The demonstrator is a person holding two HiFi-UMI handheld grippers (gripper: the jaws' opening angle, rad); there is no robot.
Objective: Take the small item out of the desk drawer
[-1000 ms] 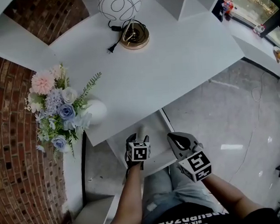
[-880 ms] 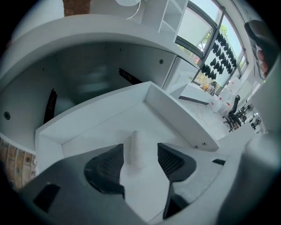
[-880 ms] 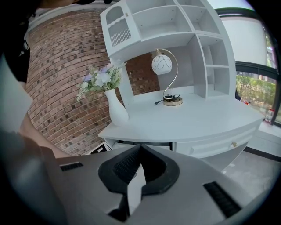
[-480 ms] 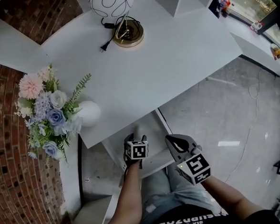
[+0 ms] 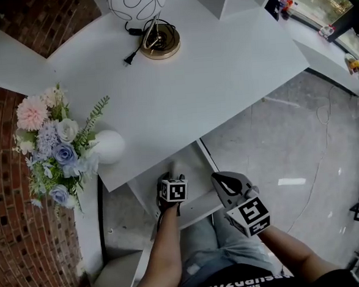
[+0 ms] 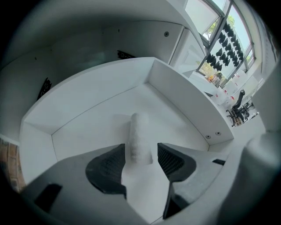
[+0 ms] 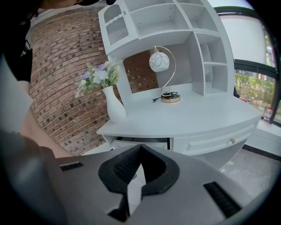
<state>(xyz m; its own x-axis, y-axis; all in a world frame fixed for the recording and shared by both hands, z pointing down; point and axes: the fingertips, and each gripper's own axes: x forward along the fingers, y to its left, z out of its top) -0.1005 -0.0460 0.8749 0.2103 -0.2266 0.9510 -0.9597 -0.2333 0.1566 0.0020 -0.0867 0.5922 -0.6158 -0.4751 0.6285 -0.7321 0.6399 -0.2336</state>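
Note:
The desk drawer stands pulled out under the white desk. On its floor lies a small white cylinder-shaped item, also seen from the head view as a pale item. My left gripper reaches into the drawer and is open, its dark pads on either side of the item's near end. In the head view the left gripper hangs over the drawer's front part. My right gripper is held to the right of the drawer; it is shut with nothing in it.
A lamp with its loose plug stands at the back of the desk, a white vase with flowers at its left end. A shelf unit rises behind. Brick wall on the left, grey floor on the right.
The head view has shifted a little, so the desk sits further left in the picture. Both grippers stay about where they were; the item lies unmoved in the drawer.

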